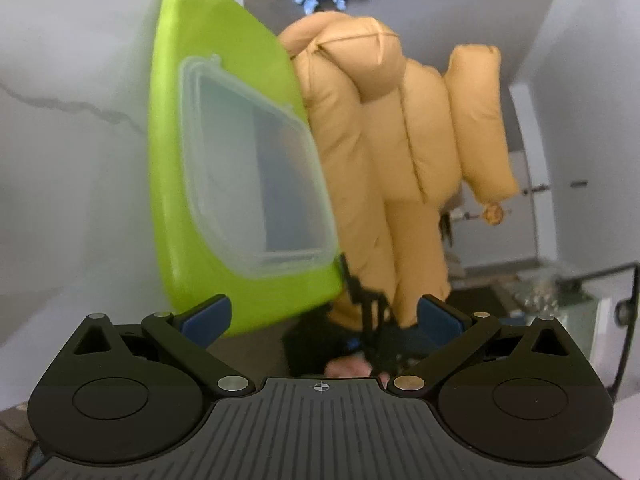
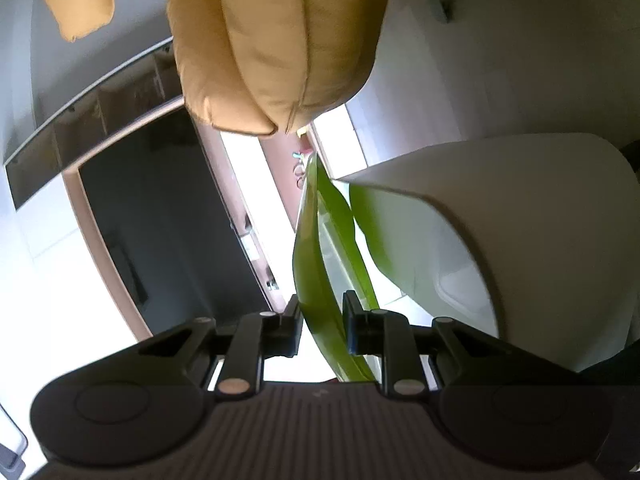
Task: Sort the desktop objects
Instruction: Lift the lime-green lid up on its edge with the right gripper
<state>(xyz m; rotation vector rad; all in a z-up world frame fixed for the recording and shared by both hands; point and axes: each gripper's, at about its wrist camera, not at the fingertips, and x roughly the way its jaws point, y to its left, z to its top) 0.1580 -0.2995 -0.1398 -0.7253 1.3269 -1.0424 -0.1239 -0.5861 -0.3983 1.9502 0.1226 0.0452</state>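
Note:
A lime-green tray (image 1: 224, 120) stands on edge, tilted, in the left wrist view, with a clear plastic lidded box (image 1: 256, 172) against its face. My left gripper (image 1: 324, 320) is open, its blue-padded fingers wide apart just below the tray's lower edge. In the right wrist view my right gripper (image 2: 322, 330) is shut on the tray's thin green rim (image 2: 316, 264), seen edge-on. The clear box shows faintly behind the rim (image 2: 340, 256).
A person's tan puffy jacket (image 1: 400, 140) fills the middle of the left wrist view and hangs overhead in the right wrist view (image 2: 276, 40). A white marbled surface (image 1: 72, 120) lies left. A white rounded object (image 2: 500, 220) sits right of the tray. A dark screen (image 2: 160, 208) is left.

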